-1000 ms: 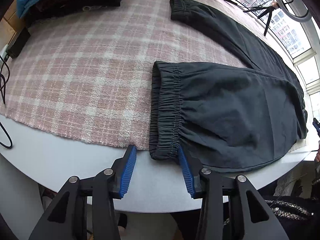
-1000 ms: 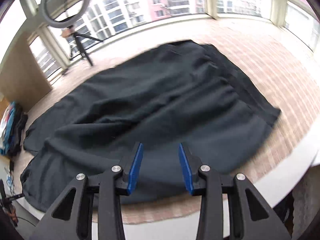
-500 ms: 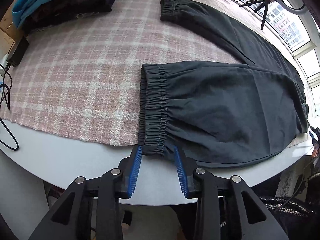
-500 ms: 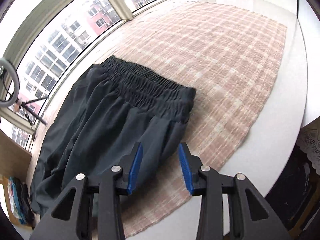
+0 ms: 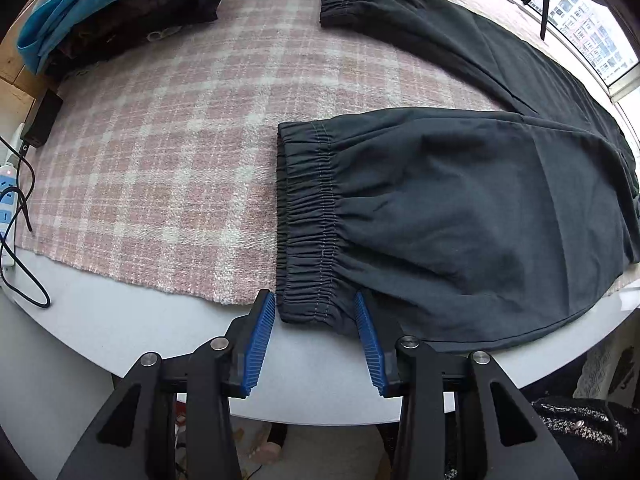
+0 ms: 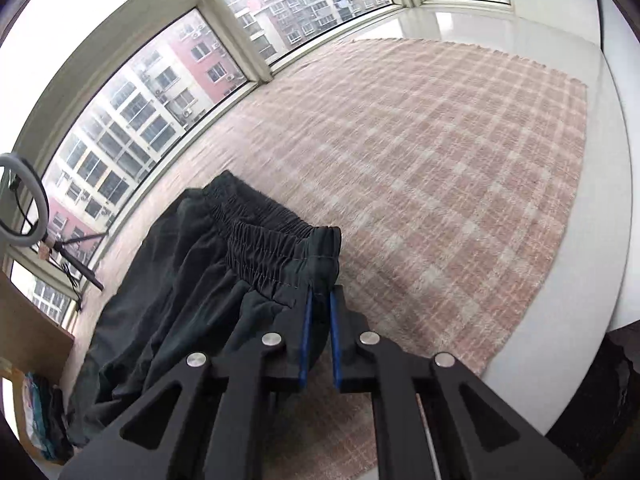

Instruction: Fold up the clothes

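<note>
Dark grey trousers (image 5: 460, 208) lie flat on a pink plaid blanket (image 5: 160, 140). In the left wrist view the near leg's elastic cuff (image 5: 312, 240) points toward me. My left gripper (image 5: 314, 300) straddles that cuff's near corner at the table edge, jaws opening, blue pads clear of the cloth on both sides. The far leg's cuff (image 5: 340, 0) lies at the top. In the right wrist view my right gripper (image 6: 321, 294) is closing, its pads pinching the near corner of the gathered waistband (image 6: 272, 240), which is slightly raised.
A pile of blue and dark clothes (image 5: 100, 12) sits at the blanket's far left corner. A power strip (image 5: 6, 200) with black cables and an adapter (image 5: 40, 120) lies left. A ring light on a tripod (image 6: 20, 208) stands by the windows. The white table rim (image 5: 120, 328) curves close by.
The left gripper slid right until the leg cuff sat between its jaws, which widened a little. The right gripper swung to the waistband end and closed on its corner.
</note>
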### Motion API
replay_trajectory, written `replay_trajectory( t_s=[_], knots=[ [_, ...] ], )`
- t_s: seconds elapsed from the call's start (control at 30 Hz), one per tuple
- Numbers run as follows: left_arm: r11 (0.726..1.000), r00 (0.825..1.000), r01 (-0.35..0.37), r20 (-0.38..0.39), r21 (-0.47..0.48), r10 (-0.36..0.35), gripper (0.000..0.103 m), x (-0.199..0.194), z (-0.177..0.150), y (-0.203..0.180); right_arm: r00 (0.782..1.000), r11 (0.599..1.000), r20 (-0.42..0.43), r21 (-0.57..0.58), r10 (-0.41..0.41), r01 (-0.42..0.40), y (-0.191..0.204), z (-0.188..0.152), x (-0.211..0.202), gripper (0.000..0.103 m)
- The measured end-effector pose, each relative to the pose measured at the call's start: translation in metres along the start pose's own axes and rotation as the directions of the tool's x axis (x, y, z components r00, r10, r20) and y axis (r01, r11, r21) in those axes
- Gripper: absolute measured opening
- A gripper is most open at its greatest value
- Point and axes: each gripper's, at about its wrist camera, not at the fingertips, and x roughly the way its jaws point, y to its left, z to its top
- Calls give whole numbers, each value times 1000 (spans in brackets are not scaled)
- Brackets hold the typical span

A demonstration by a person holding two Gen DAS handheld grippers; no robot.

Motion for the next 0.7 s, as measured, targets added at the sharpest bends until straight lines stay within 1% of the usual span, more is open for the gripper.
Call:
replay_trajectory(
  t_s=[0.03, 0.07, 0.13, 0.17, 0.23, 0.27, 0.33, 0.4, 0.47, 0.6, 0.7],
  knots=[
    [1000, 1000, 2, 2, -4, -2, 39, 0, -1, 2, 1000, 1000, -14, 15, 4, -4, -3, 3, 3, 8],
    [1000, 1000, 3, 5, -8, -3, 39, 0, -2, 3, 999, 1000, -35, 3, 3, -3, -2, 4, 7, 8],
    [1000, 1000, 2, 11, -12, -2, 38, -2, -14, 9, 997, 1000, -71, -31, -8, 6, 2, 2, 16, 9],
    [1000, 1000, 1, 15, -14, -1, 38, -3, -21, 12, 996, 999, -84, -42, -19, 15, 3, 0, 19, 13],
    [1000, 1000, -7, 21, -11, 7, 38, -4, -25, 11, 994, 998, -105, -53, -27, 21, 3, -5, 24, 16],
    [1000, 1000, -4, 22, -15, 5, 38, -5, -26, 11, 994, 999, -108, -48, -21, 16, 1, -8, 24, 22],
    [999, 999, -4, 33, -35, 5, 38, -11, -31, 11, 994, 999, -108, -26, 18, -21, -6, -13, 18, 27],
    [998, 998, 4, 61, -60, -1, 39, -22, -38, 19, 992, 998, -117, -21, 51, -54, -10, -19, 15, 28],
    [995, 997, 17, 82, -94, -9, 39, -32, -47, 28, 990, 997, -131, -36, 60, -65, -10, -25, 13, 29],
    [977, 987, 129, 114, -170, -111, 39, -40, -66, 37, 984, 994, -166, -75, 70, -84, -3, -41, 15, 29],
    [967, 982, 173, 113, -189, -153, 39, -40, -71, 25, 981, 991, -177, -87, 81, -97, 4, -48, 18, 29]
  ],
)
